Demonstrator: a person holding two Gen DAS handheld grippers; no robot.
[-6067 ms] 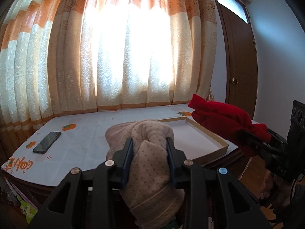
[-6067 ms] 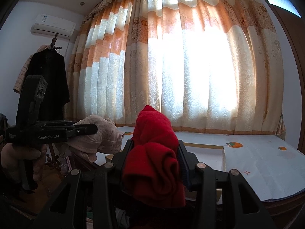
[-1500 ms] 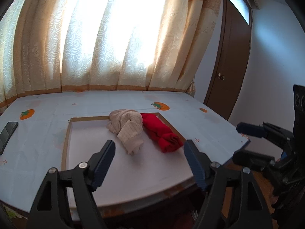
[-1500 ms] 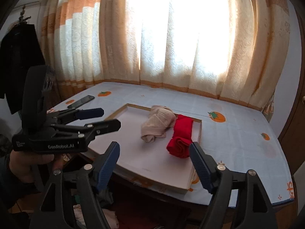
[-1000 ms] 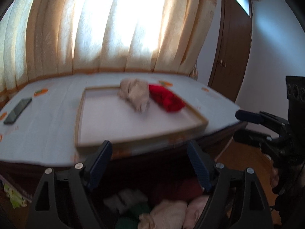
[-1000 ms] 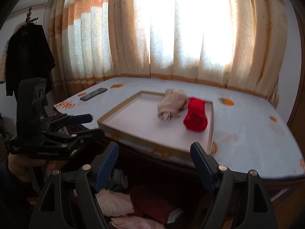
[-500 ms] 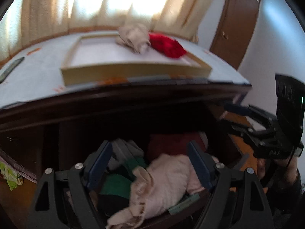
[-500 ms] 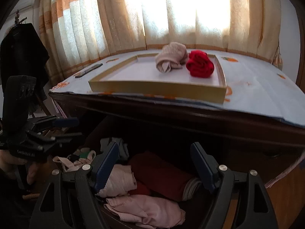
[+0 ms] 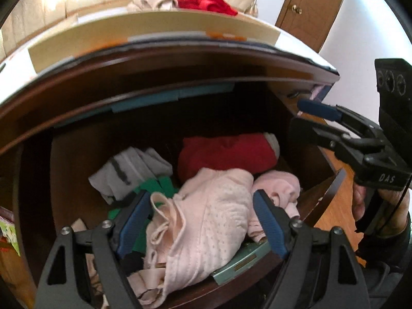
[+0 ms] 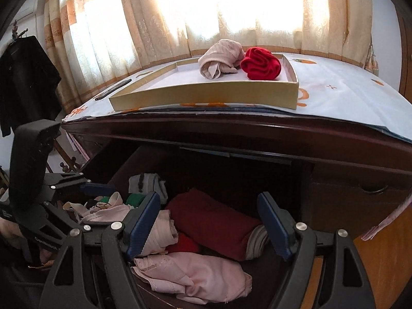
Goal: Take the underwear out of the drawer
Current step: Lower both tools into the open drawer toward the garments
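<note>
Left wrist view frames the pale pink perforated underwear (image 9: 206,221) lying atop the heap in the open dark wooden drawer (image 9: 64,170), between the left hand-held gripper (image 9: 203,221) jaws, spread wide, not pinching. The right hand-held gripper (image 10: 208,221), equally wide, hovers over a maroon folded garment (image 10: 213,221).

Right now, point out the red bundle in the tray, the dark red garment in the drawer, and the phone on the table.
red bundle (image 10: 261,64), right wrist view, on its rolled middle.
dark red garment (image 10: 216,221), right wrist view, on its folded top face.
phone (image 10: 113,89), right wrist view, on its dark face.
</note>
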